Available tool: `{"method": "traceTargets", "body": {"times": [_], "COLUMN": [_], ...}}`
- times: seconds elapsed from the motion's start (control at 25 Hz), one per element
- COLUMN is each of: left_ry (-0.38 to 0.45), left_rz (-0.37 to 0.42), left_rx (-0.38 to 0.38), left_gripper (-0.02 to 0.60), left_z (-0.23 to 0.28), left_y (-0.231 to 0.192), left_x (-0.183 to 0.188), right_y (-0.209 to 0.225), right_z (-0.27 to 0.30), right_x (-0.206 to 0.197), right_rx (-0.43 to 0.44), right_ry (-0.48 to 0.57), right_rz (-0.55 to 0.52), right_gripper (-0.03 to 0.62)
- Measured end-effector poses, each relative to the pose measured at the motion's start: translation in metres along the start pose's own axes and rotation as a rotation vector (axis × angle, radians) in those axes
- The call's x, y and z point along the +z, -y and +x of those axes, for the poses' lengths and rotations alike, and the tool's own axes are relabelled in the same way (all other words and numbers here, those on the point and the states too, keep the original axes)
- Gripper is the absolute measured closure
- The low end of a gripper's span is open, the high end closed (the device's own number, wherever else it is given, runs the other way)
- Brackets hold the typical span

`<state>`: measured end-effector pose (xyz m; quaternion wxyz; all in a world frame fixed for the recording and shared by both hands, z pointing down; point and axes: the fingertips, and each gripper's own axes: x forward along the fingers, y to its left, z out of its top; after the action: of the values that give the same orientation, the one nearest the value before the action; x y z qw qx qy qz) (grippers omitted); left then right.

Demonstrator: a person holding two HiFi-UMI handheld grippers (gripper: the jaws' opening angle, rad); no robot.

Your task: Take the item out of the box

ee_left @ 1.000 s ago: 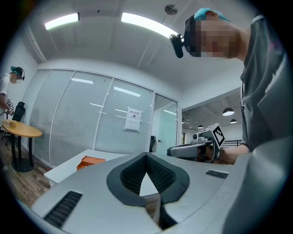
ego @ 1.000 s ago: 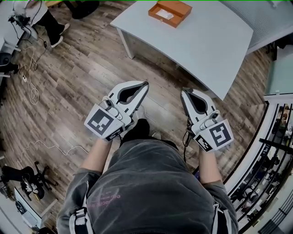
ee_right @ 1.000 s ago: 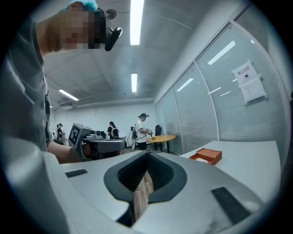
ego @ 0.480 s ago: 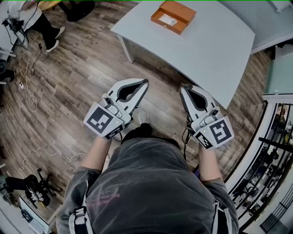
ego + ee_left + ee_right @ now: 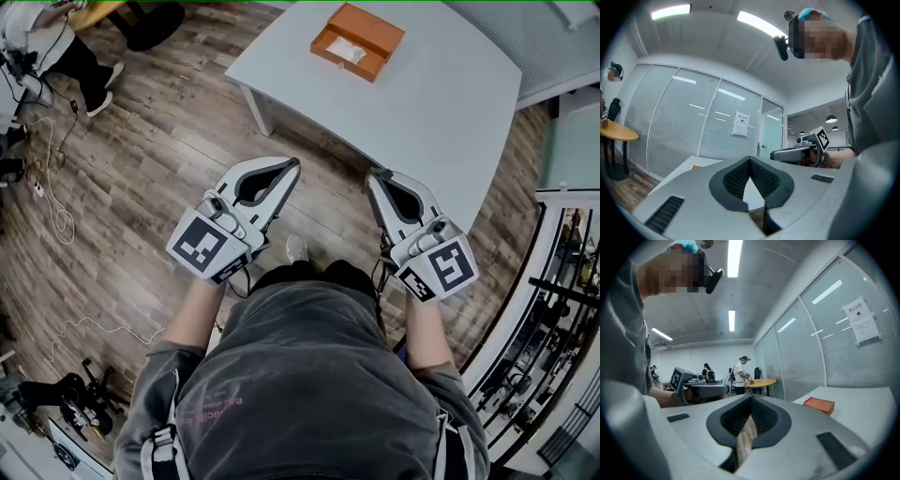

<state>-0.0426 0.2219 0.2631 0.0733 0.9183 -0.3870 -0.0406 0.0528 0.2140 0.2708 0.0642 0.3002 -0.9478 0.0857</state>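
Left gripper, right gripper: two, both pinched closed, empty. One table, one box on it. Head view alone shows item inside (right gripper view catches box's side only).

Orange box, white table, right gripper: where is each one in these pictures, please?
orange box (image 5: pixel 375 26): head view, on its plain orange half.
white table (image 5: pixel 422 103): head view, on the bare top near the middle.
right gripper (image 5: pixel 373 174): head view, where its two closed tips meet.

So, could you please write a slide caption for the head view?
Shut and empty, left gripper and right gripper hover short of the table bearing the open orange box.
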Motion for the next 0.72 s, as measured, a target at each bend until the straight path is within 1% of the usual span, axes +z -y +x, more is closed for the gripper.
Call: {"method": "traceTargets", "body": {"times": [0.28, 0.56, 0.72], "left_ry": [-0.010, -0.004, -0.026], "left_rz": [0.000, 0.007, 0.009], "left_rx": [0.009, 0.012, 0.021], "left_gripper": [0.569, 0.569, 0.569], "left_z": [0.004, 0.031, 0.051], "left_y": [-0.027, -0.055, -0.073], "left_x": [0.001, -0.002, -0.009], "right_y": [0.008, 0.042, 0.065], "right_z": [0.026, 0.052, 0.066], "right_x": [0.005, 0.001, -0.001], "right_rx": [0.004, 0.016, 0.024], "right_ry": [-0.001, 0.003, 0.003], "right_rz": [-0.005, 0.008, 0.016], "right_gripper": [0.594, 0.594, 0.594]}}
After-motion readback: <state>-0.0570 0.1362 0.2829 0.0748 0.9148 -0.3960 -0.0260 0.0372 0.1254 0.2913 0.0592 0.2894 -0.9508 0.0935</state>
